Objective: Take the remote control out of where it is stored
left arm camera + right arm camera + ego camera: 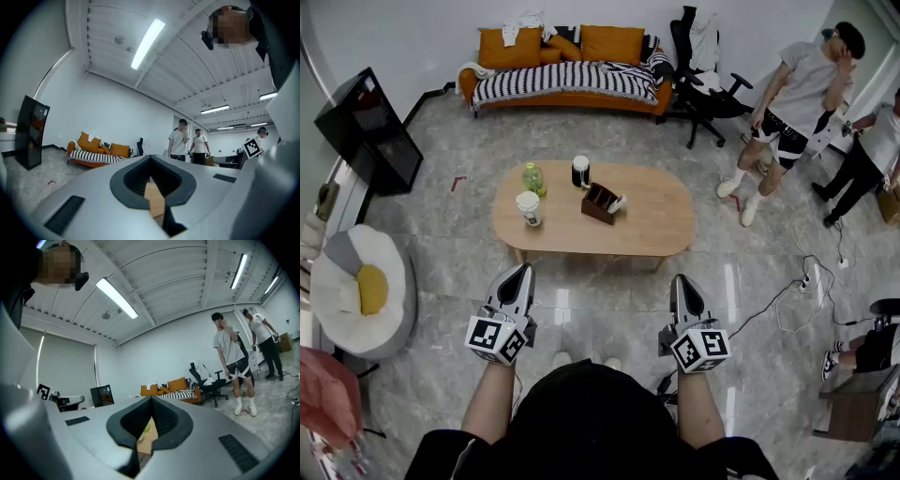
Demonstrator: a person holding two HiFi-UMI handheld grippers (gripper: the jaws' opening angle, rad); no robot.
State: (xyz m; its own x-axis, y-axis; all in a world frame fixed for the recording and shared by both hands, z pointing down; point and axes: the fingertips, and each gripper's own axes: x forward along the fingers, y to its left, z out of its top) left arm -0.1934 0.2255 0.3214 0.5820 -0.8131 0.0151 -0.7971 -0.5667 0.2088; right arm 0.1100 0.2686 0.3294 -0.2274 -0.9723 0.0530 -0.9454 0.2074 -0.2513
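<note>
The left gripper (522,272) is held level over the floor, its jaws clenched together on nothing. Ahead, on the oval table (656,225), stand a lidded cup (529,208), a green bottle (533,178), a dark can (580,172) and a brown holder (598,204). The pale end poking from the holder is probably the remote control (619,201). The right gripper (681,281) is likewise clenched and empty, well short of the table.
</note>
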